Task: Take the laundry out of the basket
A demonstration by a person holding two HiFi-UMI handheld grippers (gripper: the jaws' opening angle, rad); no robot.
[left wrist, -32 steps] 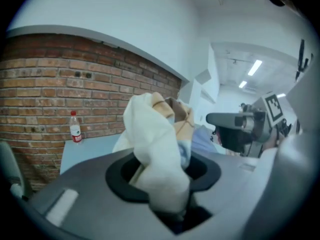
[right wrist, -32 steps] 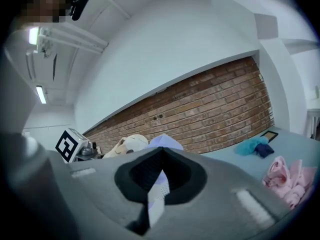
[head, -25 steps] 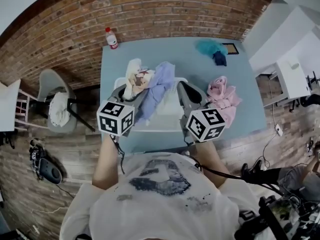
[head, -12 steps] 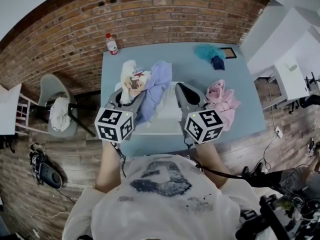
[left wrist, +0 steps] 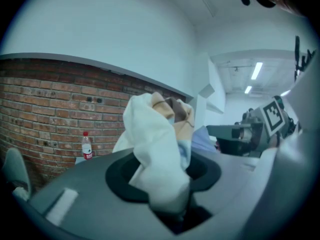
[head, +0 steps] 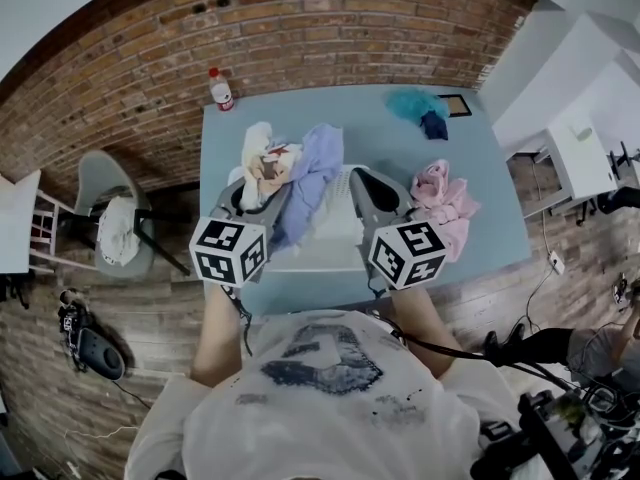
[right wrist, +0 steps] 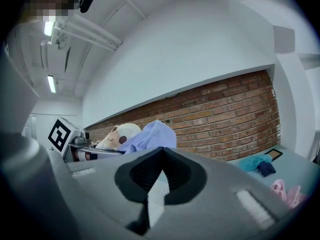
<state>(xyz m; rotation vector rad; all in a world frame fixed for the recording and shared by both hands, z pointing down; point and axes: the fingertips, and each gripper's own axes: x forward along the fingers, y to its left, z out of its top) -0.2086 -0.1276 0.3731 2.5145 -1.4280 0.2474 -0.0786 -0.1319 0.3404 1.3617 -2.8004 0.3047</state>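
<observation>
My left gripper [head: 246, 192] is shut on a cream garment with a brown print [head: 263, 158], lifted above the white basket [head: 336, 244]; in the left gripper view the cloth [left wrist: 157, 149] bunches up between the jaws. A lavender garment [head: 312, 173] hangs beside it and trails down into the basket. My right gripper [head: 368, 182] sits at the basket's right rim, its jaws nearly together on the white mesh wall [right wrist: 156, 196]. From the right gripper view, the cream garment [right wrist: 116, 135] and the lavender one [right wrist: 150, 134] show at the left.
The basket stands near the front edge of a teal table [head: 395, 148]. A pink garment [head: 445, 200] lies to its right, a teal and a dark blue one [head: 424, 106] at the back right. A bottle [head: 221, 90] stands back left. A chair [head: 110, 218] is left of the table.
The head view has shifted a little. Both grippers and the garments keep their places over the basket.
</observation>
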